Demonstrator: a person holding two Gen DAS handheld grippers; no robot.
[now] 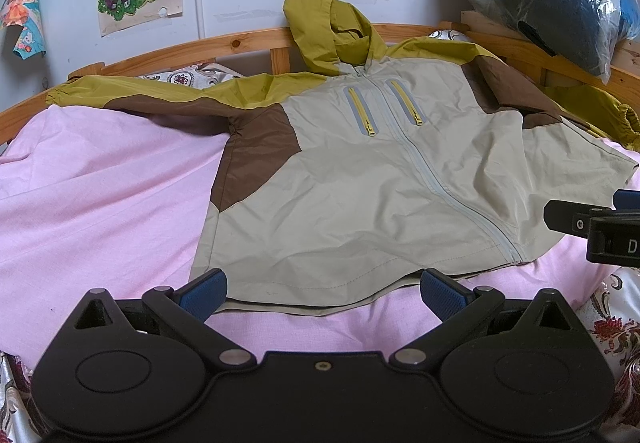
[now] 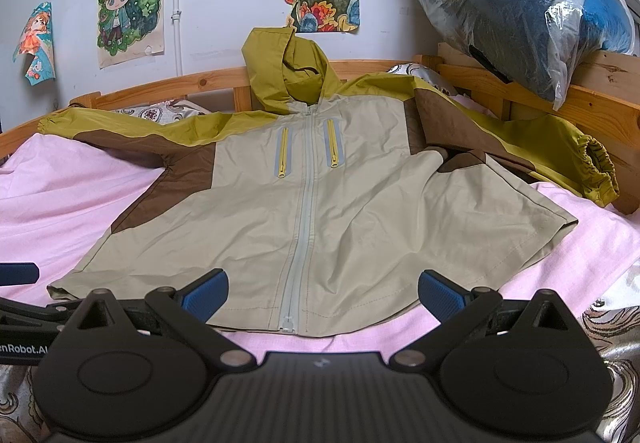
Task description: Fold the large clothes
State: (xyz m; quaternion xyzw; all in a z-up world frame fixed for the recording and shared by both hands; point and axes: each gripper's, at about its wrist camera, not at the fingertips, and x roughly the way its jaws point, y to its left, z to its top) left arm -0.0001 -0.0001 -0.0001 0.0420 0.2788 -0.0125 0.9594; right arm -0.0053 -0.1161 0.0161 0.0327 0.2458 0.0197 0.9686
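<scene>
A hooded jacket [image 1: 360,179], beige with brown and olive panels, lies front up and zipped on the pink sheet [image 1: 100,183]; it also shows in the right wrist view [image 2: 312,203]. Both sleeves are spread out sideways and the hood leans on the headboard. My left gripper [image 1: 324,293] is open and empty just before the hem's left part. My right gripper [image 2: 323,293] is open and empty before the hem, at the zipper's bottom end. The right gripper's side shows at the right edge of the left wrist view [image 1: 600,231].
A wooden bed rail [image 2: 560,99] runs along the back and right. A plastic bag of dark and blue bedding [image 2: 532,3] rests on the rail at the right. Posters [image 2: 128,7] hang on the wall. A patterned quilt [image 2: 612,327] shows at the near corners.
</scene>
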